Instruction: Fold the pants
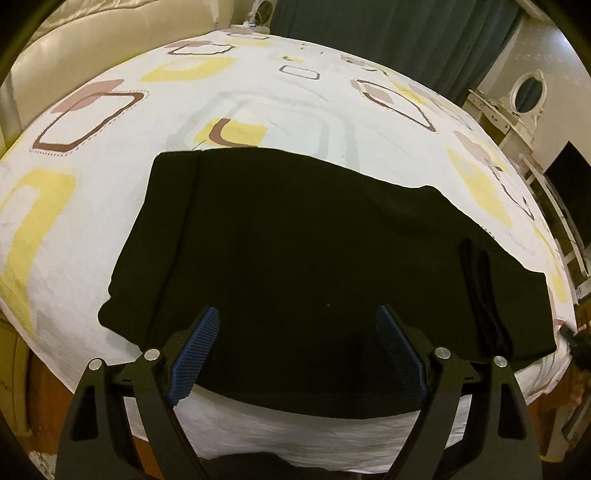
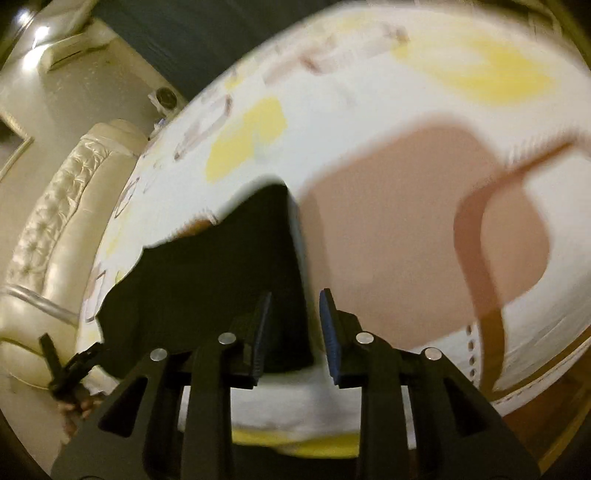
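Observation:
Black pants (image 1: 295, 240) lie flat and partly folded on a bed with a white sheet (image 1: 258, 92) printed with yellow and brown shapes. My left gripper (image 1: 297, 317) hovers over the near edge of the pants, jaws wide open and empty. In the right wrist view, which is blurred, the pants (image 2: 221, 266) lie to the left. My right gripper (image 2: 295, 306) is at their right end edge, jaws narrowly apart with the cloth edge between them; I cannot tell whether it holds the cloth. The left gripper also shows in the right wrist view (image 2: 66, 365) at the far left.
A cream tufted headboard (image 2: 55, 221) stands at the bed's left side. Dark curtains (image 1: 388, 29) hang behind the bed. A white dresser with an oval mirror (image 1: 524, 92) stands at the right. The bed's near edge (image 1: 314, 439) is just below the pants.

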A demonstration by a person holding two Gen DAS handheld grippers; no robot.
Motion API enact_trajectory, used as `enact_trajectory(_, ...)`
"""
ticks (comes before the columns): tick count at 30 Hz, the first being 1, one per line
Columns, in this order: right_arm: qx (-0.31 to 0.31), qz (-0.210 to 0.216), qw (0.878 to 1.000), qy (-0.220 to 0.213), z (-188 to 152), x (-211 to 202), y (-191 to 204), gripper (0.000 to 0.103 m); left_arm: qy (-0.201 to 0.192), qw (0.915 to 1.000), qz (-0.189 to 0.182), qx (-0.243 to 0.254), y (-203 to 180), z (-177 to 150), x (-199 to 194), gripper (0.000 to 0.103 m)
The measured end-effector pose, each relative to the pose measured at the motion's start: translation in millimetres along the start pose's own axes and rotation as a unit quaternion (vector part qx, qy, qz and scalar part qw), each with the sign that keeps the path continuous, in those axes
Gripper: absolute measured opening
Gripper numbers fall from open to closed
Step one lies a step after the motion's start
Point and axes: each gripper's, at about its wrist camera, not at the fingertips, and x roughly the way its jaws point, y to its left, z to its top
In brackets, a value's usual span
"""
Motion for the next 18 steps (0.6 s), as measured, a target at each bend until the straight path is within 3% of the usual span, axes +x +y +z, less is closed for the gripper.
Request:
enact_trajectory(2, -0.015, 0.037, 0.999, -0.011, 1.8, -3.1, 29.9, 0.03, -0.002, 1.0, 0.001, 0.001, -0.5, -0.3, -1.1, 0.086)
enact_trajectory(4, -0.028, 0.08, 0.996, 0.007, -0.7, 5.7, 57.2, 0.032, -0.001, 1.0, -0.004, 0.003, -0.4, 0.1, -1.6, 0.086)
enact_trajectory(6, -0.036, 0.141, 0.988, 0.05, -10.6, 29.6, 89.1, 0.033, -0.001, 1.0, -0.005, 0.002, 0.9, 1.2, -2.2, 0.086)
enact_trajectory(9, -0.033, 0.198, 0.973, 0.112, -32.5, 70.6, 124.5, 0.033, -0.004, 1.0, -0.008, -0.003, 4.3, 3.3, -4.4, 0.086)
enact_trajectory(15, -0.046, 0.199, 0.96, 0.191, -76.1, 134.2, 165.2, 0.033, -0.009, 0.9998, -0.01, -0.014, 14.6, 8.3, -8.9, 0.086)
enact_trajectory(18, -0.053, 0.184, 0.96, 0.202, -94.9, 148.6, 170.2, 0.033, -0.008, 0.9996, -0.015, -0.023, 23.2, 13.3, -11.5, 0.086)
